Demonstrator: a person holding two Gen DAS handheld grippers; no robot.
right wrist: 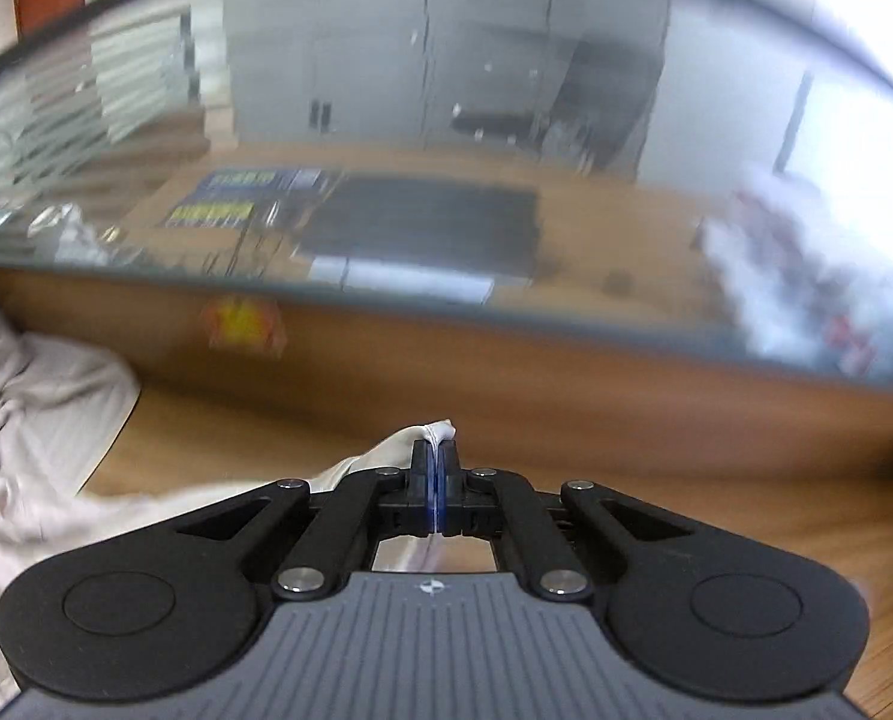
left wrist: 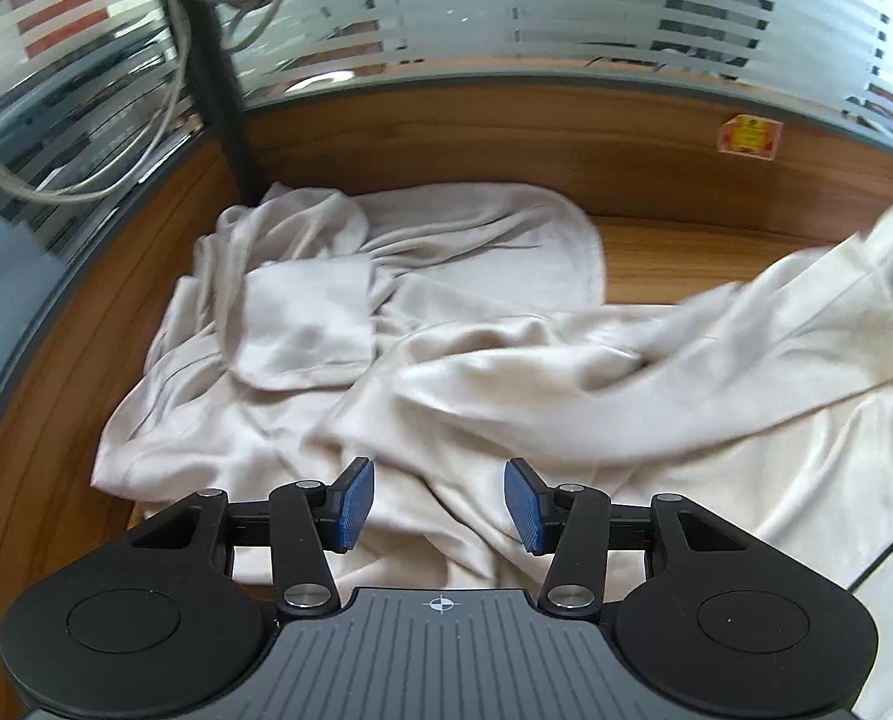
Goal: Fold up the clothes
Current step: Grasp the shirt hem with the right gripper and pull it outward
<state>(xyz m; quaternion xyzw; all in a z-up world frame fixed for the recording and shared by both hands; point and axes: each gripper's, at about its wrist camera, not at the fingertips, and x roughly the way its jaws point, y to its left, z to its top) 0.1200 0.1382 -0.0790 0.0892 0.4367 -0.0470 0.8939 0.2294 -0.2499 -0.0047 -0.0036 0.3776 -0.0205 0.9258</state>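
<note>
Left wrist: open left tool (left wrist: 440, 504) above cream garment (left wrist: 386, 372); right tool (right wrist: 437, 456) pinching its edge.

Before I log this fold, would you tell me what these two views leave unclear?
- Left wrist view: the cream garment runs off the right edge, so its full shape is cut off; the raised part is motion-blurred.
- Right wrist view: items behind the glass partition are blurred.
- Right wrist view: the right gripper body hides most of the pinched cloth.
</note>
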